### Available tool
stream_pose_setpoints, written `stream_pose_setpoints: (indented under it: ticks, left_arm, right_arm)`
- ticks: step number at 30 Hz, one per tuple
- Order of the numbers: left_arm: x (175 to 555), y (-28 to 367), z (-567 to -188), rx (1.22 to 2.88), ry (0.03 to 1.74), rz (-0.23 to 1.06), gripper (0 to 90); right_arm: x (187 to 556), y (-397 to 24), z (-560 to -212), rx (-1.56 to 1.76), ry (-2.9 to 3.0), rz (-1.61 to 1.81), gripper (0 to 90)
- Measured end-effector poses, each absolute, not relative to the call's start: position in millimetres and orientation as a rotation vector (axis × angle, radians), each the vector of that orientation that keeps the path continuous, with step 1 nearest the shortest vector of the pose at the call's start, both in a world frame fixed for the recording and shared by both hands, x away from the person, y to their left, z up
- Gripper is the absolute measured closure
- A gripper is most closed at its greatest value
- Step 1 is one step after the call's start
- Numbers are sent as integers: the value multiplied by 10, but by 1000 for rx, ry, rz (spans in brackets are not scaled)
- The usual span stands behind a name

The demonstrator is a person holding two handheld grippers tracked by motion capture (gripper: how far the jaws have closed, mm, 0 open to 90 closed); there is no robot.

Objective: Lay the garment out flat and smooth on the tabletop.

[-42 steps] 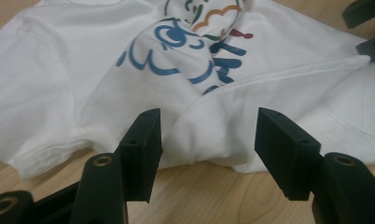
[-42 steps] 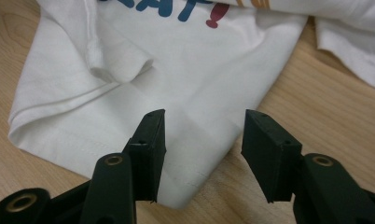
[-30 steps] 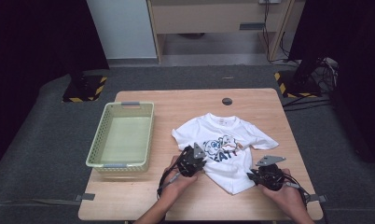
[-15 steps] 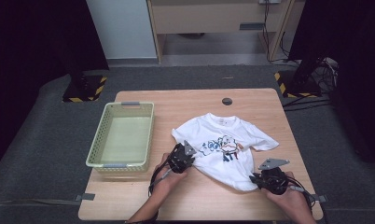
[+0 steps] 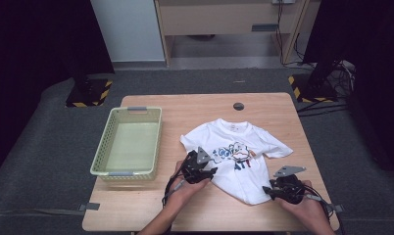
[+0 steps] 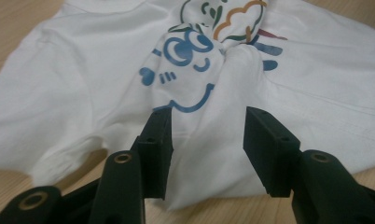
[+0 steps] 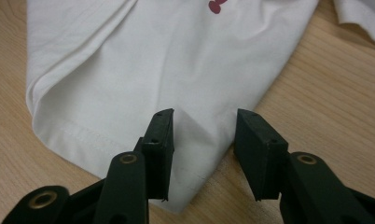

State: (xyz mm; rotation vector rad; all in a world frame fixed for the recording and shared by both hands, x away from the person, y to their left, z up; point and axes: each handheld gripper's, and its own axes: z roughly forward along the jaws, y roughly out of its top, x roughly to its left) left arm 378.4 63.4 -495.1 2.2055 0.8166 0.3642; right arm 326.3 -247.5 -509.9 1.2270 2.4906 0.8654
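From the high view, one wooden surface (image 5: 136, 210) with rounded corners and a pale grain carries three things. One white cotton T-shirt (image 5: 244, 169) lies crumpled right of the middle, its hem toward the near edge, its collar toward the far edge, a cartoon print in blue, orange and red on the chest. One pale green plastic basket (image 5: 101, 159), rectangular with perforated walls, sits by the left edge. One small dark round disc (image 5: 238, 106) lies near the far edge. Two hands come in over the near edge, each with one black tool. The left tool (image 5: 206, 172) sits at the shirt's near left side, the right tool (image 5: 270, 190) at the shirt's near right corner, close to the near edge.

In the left tool's view, the two black blocky jaws stand moderately apart, having just been opening. Soft, wrinkled shirt cloth (image 6: 83, 93) rises in a fold between them, and neither pad presses on it. The blue smiling print is bunched just beyond.

In the right tool's view, the jaws also stand partly apart, having just been opening. A pointed corner of the stitched hem (image 7: 190, 154) lies between them on the wood, loose and unpinched.
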Motion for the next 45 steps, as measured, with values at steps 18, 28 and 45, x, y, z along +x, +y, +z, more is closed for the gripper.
stream_pose_setpoints:
  ticks: [18,28,45]
  left_arm:
    - [3845,385,-5043,2207,791,343,852]
    - [3574,634,-4745,2235,719,268,858]
    - [3613,807,-5081,2371,737,310,855]
  right_arm:
    - [3235,-2383,-5105,1187,2517,867,780]
    - [3248,-2388,-4996,1178,2516,888,840]
    - [3469,-1897,-4803,1004,2611,784,846]
